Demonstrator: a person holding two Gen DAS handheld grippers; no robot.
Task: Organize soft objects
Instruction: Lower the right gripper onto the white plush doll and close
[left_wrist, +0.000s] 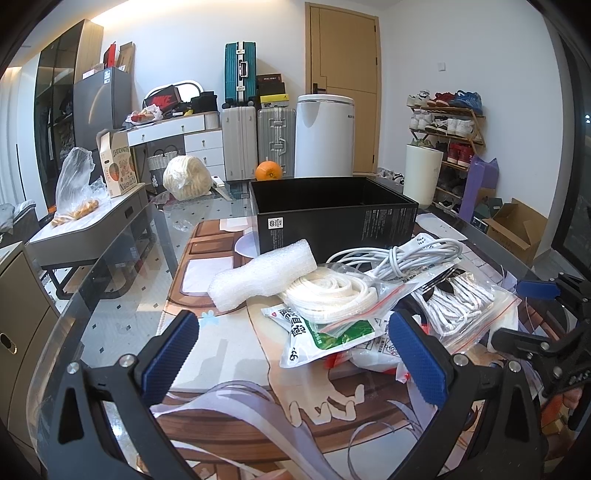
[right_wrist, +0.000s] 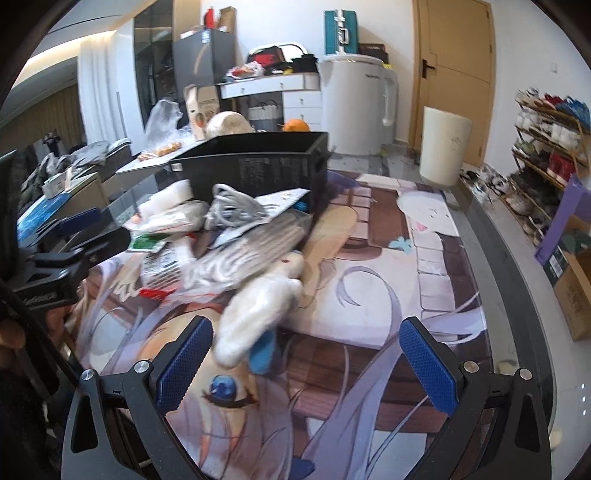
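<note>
An open black box (left_wrist: 332, 214) stands on the printed mat, also in the right wrist view (right_wrist: 258, 166). In front of it lies a pile: a white foam roll (left_wrist: 262, 273), a bag of white rope (left_wrist: 328, 295), a coiled white cable (left_wrist: 399, 254), a green-and-white packet (left_wrist: 317, 336) and a zip bag of white laces (left_wrist: 461, 299). My left gripper (left_wrist: 295, 339) is open, just short of the pile. My right gripper (right_wrist: 306, 350) is open; a blurred white soft piece (right_wrist: 258, 314) lies near its left finger. The right gripper also shows at the left wrist view's right edge (left_wrist: 546, 332).
An orange (left_wrist: 268, 171) and a bagged white bundle (left_wrist: 186, 177) sit behind the box. A grey side table (left_wrist: 88, 229) with a plastic bag stands to the left. A white bin (right_wrist: 445, 147), shoe rack (right_wrist: 550, 147) and cardboard box (left_wrist: 513, 225) are to the right.
</note>
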